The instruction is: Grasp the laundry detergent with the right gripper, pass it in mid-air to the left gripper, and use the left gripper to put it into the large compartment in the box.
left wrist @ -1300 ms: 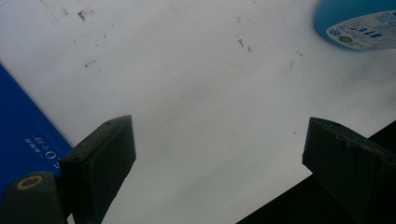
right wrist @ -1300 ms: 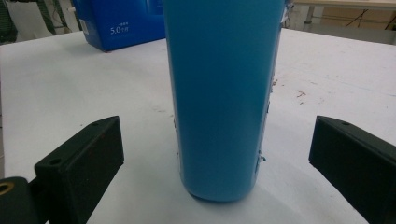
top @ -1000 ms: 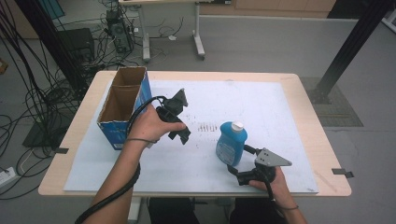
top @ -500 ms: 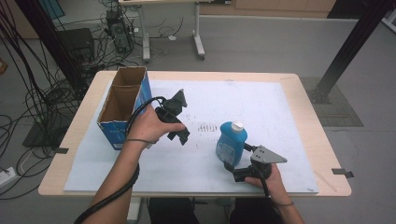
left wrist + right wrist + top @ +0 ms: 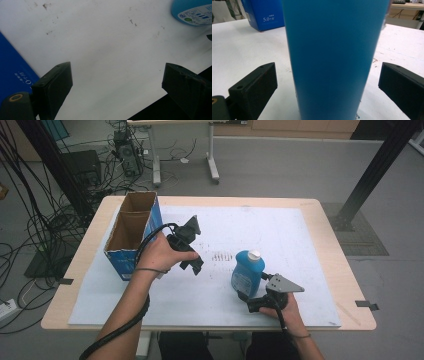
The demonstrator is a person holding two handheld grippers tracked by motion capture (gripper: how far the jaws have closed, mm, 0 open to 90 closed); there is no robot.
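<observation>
Box: open-topped blue cardboard box [image 5: 131,234] stands at the far left of the white sheet [image 5: 310,250] on the wooden table [image 5: 345,285].
Left gripper: black left gripper [image 5: 192,265] is held above the sheet just right of the box, jaws spread wide with nothing between them.
Bottle: upright blue plastic bottle with a white cap [image 5: 247,272] stands near the front, right of centre.
Right gripper: black right gripper [image 5: 245,296] sits at the bottle's near side, jaws wide on either side of its body, pads clear of it.
Left gripper view: bottle's printed label [image 5: 197,15].
Right gripper view: white print on the box [image 5: 265,15].
</observation>
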